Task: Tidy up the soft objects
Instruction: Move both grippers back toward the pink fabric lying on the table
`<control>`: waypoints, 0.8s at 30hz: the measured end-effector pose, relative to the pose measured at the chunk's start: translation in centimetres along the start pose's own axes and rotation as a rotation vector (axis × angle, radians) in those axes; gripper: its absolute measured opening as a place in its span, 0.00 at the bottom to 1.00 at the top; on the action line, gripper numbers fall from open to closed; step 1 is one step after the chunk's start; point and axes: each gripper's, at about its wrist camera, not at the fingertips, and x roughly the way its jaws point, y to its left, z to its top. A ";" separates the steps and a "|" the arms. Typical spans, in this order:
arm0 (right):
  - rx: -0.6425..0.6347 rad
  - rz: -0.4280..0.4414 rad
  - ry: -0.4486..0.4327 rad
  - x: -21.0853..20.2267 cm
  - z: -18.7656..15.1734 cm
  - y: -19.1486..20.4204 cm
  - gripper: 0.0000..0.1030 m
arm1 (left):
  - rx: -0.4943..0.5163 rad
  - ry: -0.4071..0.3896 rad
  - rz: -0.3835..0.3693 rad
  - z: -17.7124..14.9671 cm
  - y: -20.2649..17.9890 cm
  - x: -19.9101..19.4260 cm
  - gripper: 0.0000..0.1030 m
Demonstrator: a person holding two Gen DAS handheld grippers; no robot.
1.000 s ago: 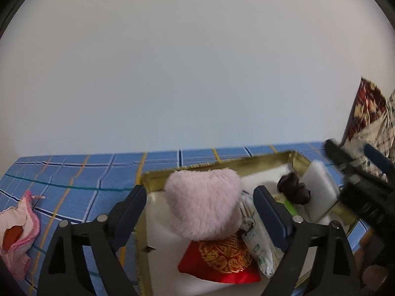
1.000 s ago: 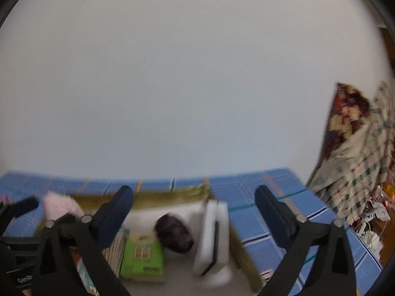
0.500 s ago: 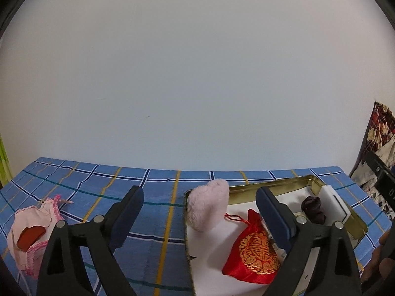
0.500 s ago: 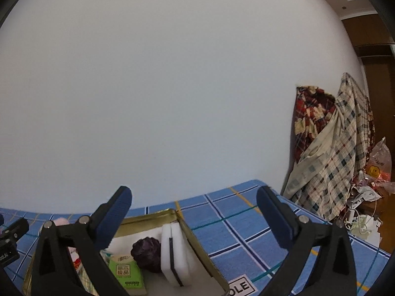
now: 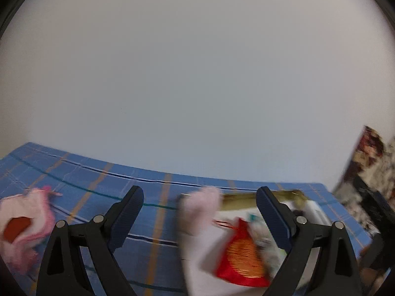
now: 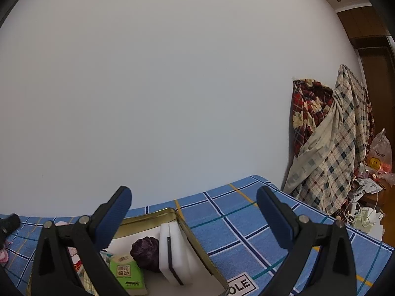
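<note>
Left gripper [image 5: 200, 203] gaping, empty — pink pouch [image 5: 23, 227] far left

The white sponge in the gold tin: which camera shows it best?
The right wrist view: the sponge stands sharp and near, against the tin wall beside a dark ball. The left wrist view shows only a blurred white sliver past a gripper finger.

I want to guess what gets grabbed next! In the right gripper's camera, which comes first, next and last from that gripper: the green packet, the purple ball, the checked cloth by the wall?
1. Green packet, bottom left, in the tin.
2. Purple ball, just behind it.
3. Checked cloth, far right.
</note>
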 end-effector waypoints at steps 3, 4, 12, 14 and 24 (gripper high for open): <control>0.011 0.006 -0.002 0.0 0.1 -0.2 1.00 | 0.009 -0.018 0.145 -0.3 1.5 -0.1 0.91; 0.013 0.007 -0.003 -0.1 0.1 -0.2 1.00 | 0.016 -0.019 0.181 -0.4 1.8 -0.3 0.91; 0.018 0.021 -0.027 -1.1 -0.2 0.0 1.00 | 0.106 0.005 0.295 -2.4 2.2 -1.6 0.91; 0.024 0.028 -0.010 -1.2 -0.4 0.1 1.00 | 0.135 -0.002 0.301 -2.9 1.8 -1.9 0.91; 0.059 0.036 0.014 -4.0 -1.7 1.8 1.00 | 0.220 0.013 0.242 -4.5 0.6 -3.0 0.91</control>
